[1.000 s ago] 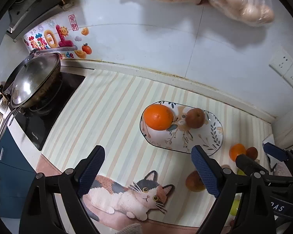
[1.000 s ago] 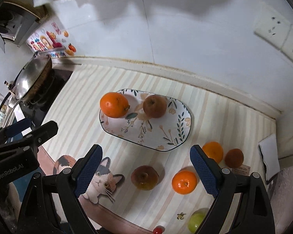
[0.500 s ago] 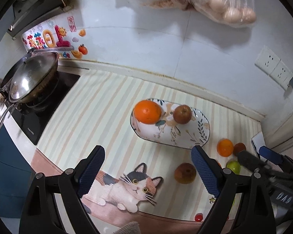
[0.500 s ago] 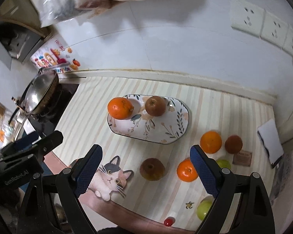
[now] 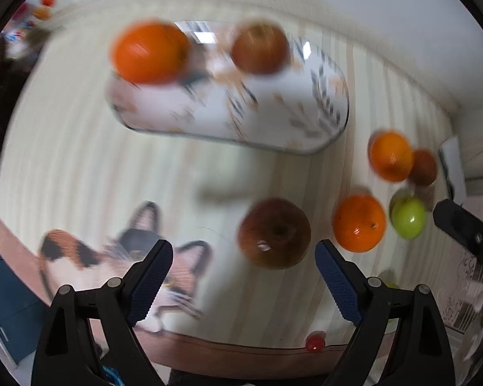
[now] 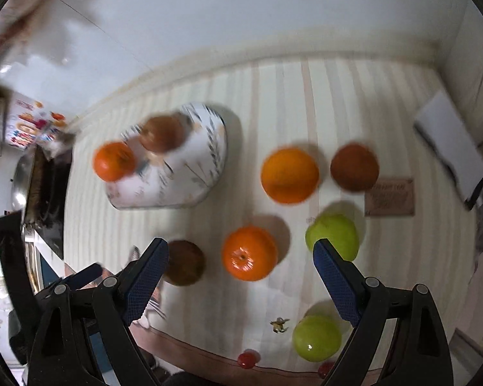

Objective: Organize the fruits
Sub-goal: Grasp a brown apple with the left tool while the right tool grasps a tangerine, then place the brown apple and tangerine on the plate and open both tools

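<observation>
Left gripper [image 5: 243, 268]: its two black fingers with blue ribbed pads [image 5: 151, 278] stand wide apart and hold nothing. A brown-red round apple [image 5: 273, 233] lies on the mat just ahead of the gap, nearer the right-hand pad and apart from both.

Right gripper [image 6: 238, 273]: fingers likewise spread and empty. A glossy orange tangerine with a stem dimple [image 6: 249, 252] sits between the pad lines, untouched. The same brown-red apple appears beside the left-hand pad, and a round yellow-green fruit [image 6: 333, 236] lies partly behind the right-hand pad.

Farther out on the pale striped counter mat [image 6: 306, 96] lie a larger plain orange [image 6: 289, 175], a dark brown round fruit [image 6: 354, 167], a second yellow-green fruit [image 6: 317, 337] near the mat's front edge, and two small red cherry-like items [image 6: 246, 359].

The white oval plate with a leaf print [image 5: 306, 122] stands toward the wall. It carries one orange [image 5: 148, 53] and one reddish-brown apple [image 5: 260, 48]; most of its surface is bare.

Progress, as judged: assuming the plate is the collecting place, two fruits are placed and six larger fruits plus the small red ones remain loose. Both grippers appear poised for pickup, the left over the apple, the right over the tangerine. Motion blur softens the plate in both views.
</observation>
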### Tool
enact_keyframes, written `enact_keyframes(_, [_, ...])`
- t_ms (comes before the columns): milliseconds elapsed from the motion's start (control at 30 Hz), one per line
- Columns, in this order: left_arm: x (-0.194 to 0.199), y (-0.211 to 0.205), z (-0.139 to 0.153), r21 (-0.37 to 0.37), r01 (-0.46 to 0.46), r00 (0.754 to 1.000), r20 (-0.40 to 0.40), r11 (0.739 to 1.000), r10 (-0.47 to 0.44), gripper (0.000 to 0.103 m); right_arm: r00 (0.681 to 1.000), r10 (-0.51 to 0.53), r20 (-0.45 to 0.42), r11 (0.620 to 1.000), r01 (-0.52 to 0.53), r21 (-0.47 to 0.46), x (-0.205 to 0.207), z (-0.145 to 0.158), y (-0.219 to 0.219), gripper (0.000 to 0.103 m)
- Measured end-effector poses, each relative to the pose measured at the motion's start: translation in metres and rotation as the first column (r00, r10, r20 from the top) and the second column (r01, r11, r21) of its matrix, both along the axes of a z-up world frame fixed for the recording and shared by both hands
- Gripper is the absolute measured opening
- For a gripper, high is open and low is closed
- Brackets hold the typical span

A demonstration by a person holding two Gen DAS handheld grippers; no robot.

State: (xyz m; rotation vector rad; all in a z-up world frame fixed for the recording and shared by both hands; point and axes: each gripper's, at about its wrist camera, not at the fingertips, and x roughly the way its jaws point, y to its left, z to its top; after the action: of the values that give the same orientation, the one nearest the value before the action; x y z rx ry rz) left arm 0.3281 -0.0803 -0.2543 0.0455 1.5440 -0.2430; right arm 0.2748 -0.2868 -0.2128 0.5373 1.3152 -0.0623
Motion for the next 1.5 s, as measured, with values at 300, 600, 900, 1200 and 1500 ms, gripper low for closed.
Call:
enact_keyframes(300, [-0.006,-0.029,-0.027,0.07,0.088,0.996,0.017,0.994,-0.089,0.065,0.996,0.035,-0.081,0.999,-0.032,0.032,0.009,-0.044,0.013,0.089])
enact_keyframes(600, [-0.019,0.044,-0.036,0.061,-0.048,0.998,-0.034,0.997,0.05,0.067,0.979,0.146,-0.14,0.985,-0.158,-0.076,0.03,-0.068,0.052,0.084])
enact_keyframes(900, [-0.031,0.039,-0.023,0.038,-0.09,0.996,0.001,0.995,0.09,0.066,0.957,0.208,-0.201,0.957,-0.241,-0.16,0.034,-0.093,0.071,0.067])
enact_keyframes(1200, [0.014,0.063,0.041,-0.106,-0.135,0.989,0.044,0.985,0.14,0.066,0.975,0.213,-0.058,0.976,-0.215,-0.04,0.058,-0.049,0.096,0.067])
enact_keyframes(1500, [0.111,0.085,0.018,-0.075,-0.15,0.989,-0.014,0.986,0.149,0.066,0.948,0.318,0.009,0.937,-0.313,-0.155,0.132,-0.042,0.149,0.067])
